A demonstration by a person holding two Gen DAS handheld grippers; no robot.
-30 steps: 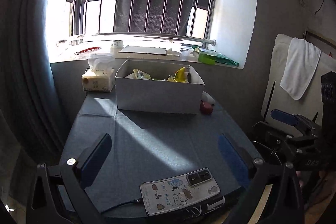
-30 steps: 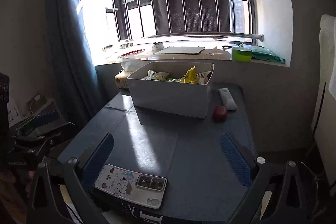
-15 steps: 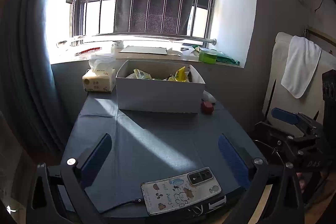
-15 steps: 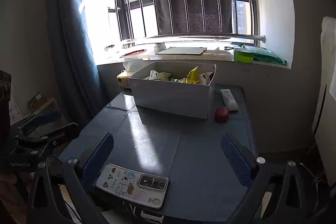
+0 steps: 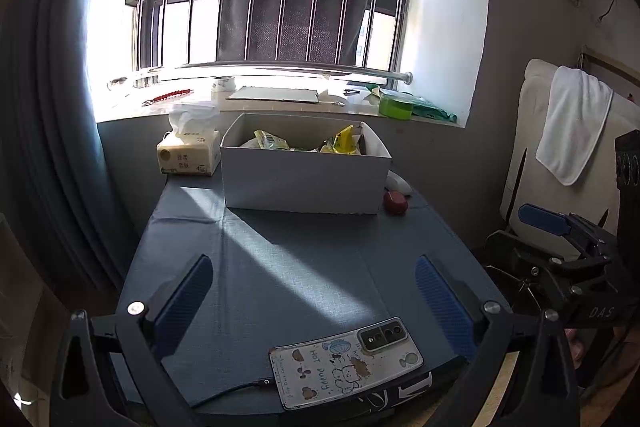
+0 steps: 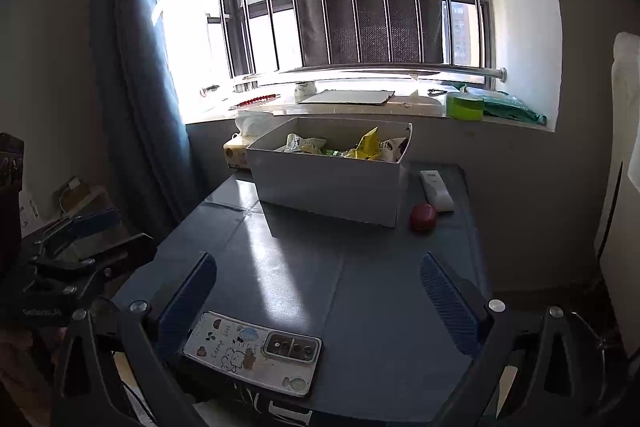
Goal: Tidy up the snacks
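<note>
A white open box stands at the far end of the dark blue table, with several snack packets inside. It also shows in the right wrist view, packets inside. My left gripper is open and empty, held low over the table's near edge, well short of the box. My right gripper is open and empty, also at the near edge. Each gripper shows at the side of the other's view.
A phone in a cartoon case lies at the near edge, cable attached. A small red round object and a white remote lie right of the box. A tissue pack sits left of it. The windowsill holds clutter.
Both grippers have drawn back slightly from the box and risen a little; the box looks smaller. Nothing on the table has moved.
</note>
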